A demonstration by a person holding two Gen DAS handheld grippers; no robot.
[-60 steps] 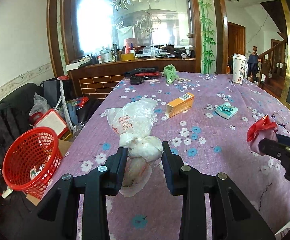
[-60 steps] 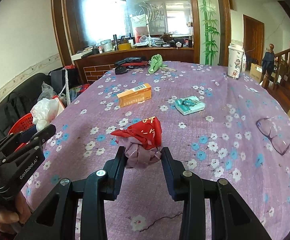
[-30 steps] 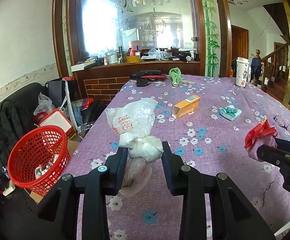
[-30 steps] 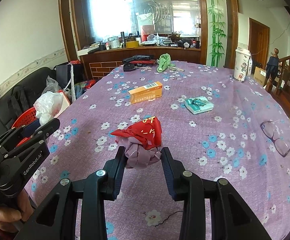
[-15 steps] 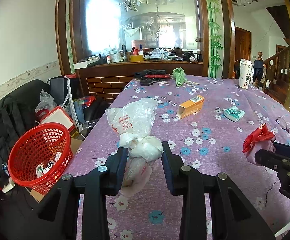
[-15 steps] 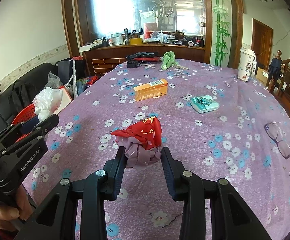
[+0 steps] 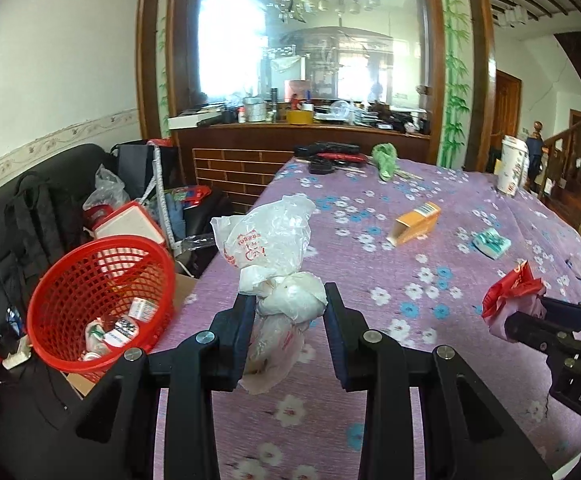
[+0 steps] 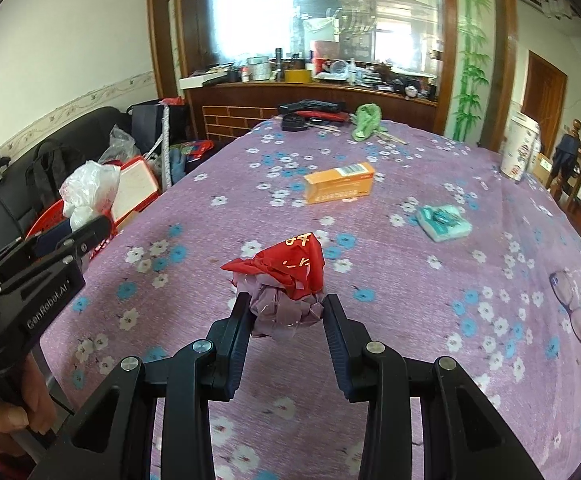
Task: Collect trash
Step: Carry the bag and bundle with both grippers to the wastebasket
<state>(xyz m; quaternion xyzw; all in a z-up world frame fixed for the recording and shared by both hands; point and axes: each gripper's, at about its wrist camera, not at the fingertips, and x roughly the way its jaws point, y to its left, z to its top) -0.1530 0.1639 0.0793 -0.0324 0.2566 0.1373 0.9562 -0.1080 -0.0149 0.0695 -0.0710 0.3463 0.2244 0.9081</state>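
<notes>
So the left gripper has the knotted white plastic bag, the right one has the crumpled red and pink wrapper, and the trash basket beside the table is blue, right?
Not quite: the mesh trash basket is red, not blue, as the left wrist view shows. The rest holds: the left gripper is shut on the knotted white plastic bag, and the right gripper on the crumpled red and pink wrapper.

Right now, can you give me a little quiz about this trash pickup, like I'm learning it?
1. True or false: the left gripper grips a knotted white plastic bag.
2. What is clamped in the right gripper? A) orange box B) red and purple wrapper wad C) glasses
3. Fill in: the red basket stands beside the table, and it already holds ____.

Key: 1 true; 2 B, the red and purple wrapper wad; 3 trash.
</notes>
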